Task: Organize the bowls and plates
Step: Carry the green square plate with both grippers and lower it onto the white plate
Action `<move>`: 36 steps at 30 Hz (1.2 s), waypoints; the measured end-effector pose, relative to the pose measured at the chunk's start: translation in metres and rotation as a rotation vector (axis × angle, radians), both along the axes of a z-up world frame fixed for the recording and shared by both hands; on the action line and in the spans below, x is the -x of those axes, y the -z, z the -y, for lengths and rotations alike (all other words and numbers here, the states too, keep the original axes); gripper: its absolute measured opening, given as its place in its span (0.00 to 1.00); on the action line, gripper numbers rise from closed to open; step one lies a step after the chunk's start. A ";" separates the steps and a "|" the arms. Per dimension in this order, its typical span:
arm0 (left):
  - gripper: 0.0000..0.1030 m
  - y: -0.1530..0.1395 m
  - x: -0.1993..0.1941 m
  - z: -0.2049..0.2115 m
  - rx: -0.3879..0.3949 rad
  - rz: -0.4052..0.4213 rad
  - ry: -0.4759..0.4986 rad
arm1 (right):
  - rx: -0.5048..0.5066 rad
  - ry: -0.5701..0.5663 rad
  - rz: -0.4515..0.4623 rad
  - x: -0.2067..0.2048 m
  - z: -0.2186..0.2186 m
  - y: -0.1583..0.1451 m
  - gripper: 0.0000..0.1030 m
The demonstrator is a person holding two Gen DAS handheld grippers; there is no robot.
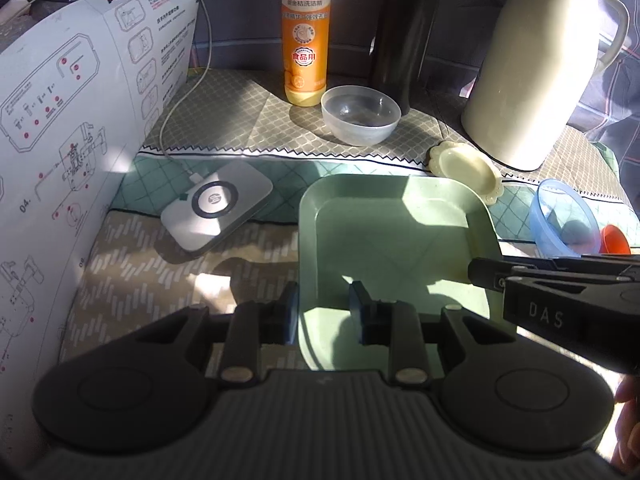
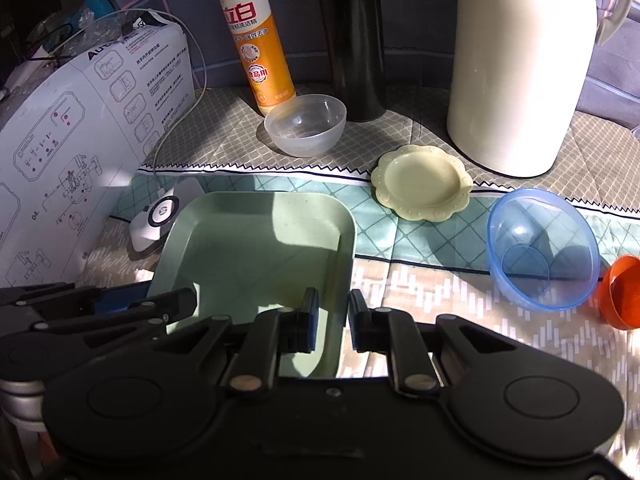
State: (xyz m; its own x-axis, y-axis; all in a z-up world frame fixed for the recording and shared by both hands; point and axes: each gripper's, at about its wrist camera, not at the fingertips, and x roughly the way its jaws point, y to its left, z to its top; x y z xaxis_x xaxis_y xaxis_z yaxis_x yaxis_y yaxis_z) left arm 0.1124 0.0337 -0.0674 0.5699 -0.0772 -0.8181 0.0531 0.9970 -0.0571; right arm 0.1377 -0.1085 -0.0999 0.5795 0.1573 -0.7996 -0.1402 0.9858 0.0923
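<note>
Both claws sit at the near edge of the green square tray (image 2: 256,240), one on each side wall: left claw (image 1: 324,312) straddles the tray's left rim, one blue pad outside and one inside, a clear gap between pads and wall so jaws are narrow but not clamped; right claw (image 2: 334,320) straddles the tray's right rim the same way, pads close to the wall, contact can't be told for sure, reads as narrowly open and holding nothing. Tray lies flat on the patterned cloth over the worktop (image 2: 440,300), dead ahead of both claws, its walls running away from the cameras, in line with the fingers. Rest of the dishes are beyond and to the right: yellow scalloped plate (image 2: 422,184) just past the tray's far right corner, blue bowl (image 2: 544,248) well right of the right claw, orange cup (image 2: 622,292) touching or just beside it at frame edge, clear bowl (image 2: 306,124) at the back by the detergent bottle (image 2: 256,40) and black flask (image 2: 352,40). Right claw is plainly nearer the plate and blue bowl; likely next move is closing both on the rims to shift the tray, or the right claw going right for a dish
</note>
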 end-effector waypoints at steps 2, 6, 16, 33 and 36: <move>0.26 -0.006 0.010 -0.005 0.004 0.011 -0.008 | 0.000 -0.014 0.008 0.009 -0.005 -0.007 0.16; 0.26 -0.018 0.030 -0.021 0.019 0.021 -0.033 | 0.003 -0.047 0.025 0.028 -0.016 -0.020 0.16; 0.26 -0.029 0.082 -0.058 0.025 0.020 -0.092 | -0.019 -0.130 0.020 0.075 -0.049 -0.035 0.16; 0.26 -0.004 0.141 -0.091 0.026 -0.080 -0.102 | -0.006 -0.244 -0.061 0.125 -0.085 -0.019 0.16; 0.27 0.005 0.149 -0.093 0.032 -0.116 -0.102 | -0.001 -0.262 -0.086 0.129 -0.087 -0.012 0.16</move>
